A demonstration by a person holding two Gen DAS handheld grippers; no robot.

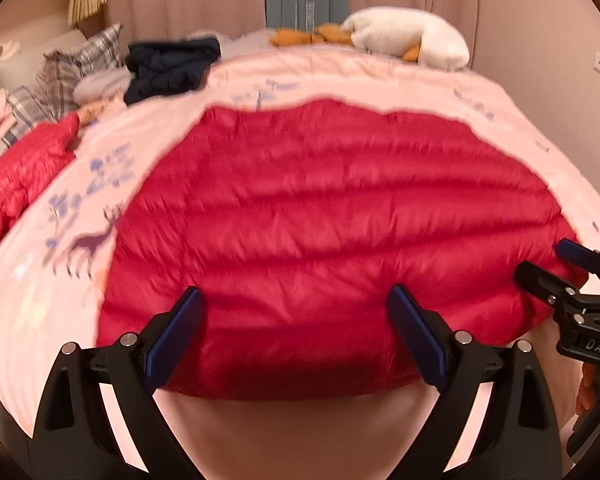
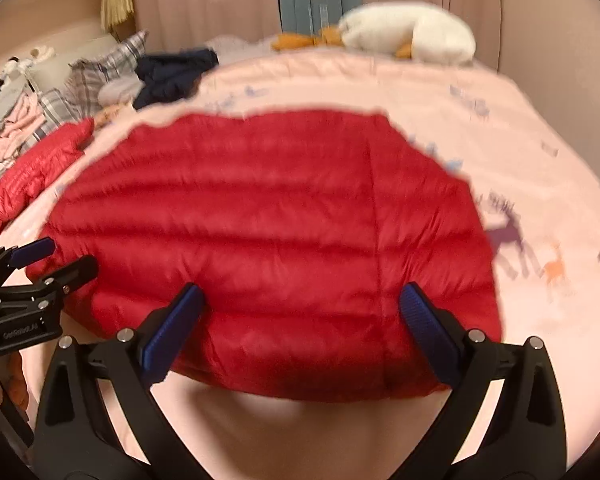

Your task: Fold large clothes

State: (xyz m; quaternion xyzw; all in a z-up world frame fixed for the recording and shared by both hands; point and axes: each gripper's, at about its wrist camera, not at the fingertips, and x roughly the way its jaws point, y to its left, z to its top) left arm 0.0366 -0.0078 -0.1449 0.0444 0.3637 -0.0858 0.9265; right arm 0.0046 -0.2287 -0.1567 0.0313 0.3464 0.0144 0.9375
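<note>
Red down jacket [image 1: 332, 216] lies as a squared, apparently folded block at the bed [image 1: 380, 76] near edge, both left gripper [image 1: 296, 336] and right gripper [image 2: 304, 332] spread wide, holding nothing; likely little left.

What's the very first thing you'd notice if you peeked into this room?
The big puffy red jacket jumps out first, spread flat in the middle of the pink bedspread with little deer printed on it. Right in front, the left gripper and the right gripper both hover wide open at the jacket's near edge. At the far end of the bed lies a white goose plush.
</note>
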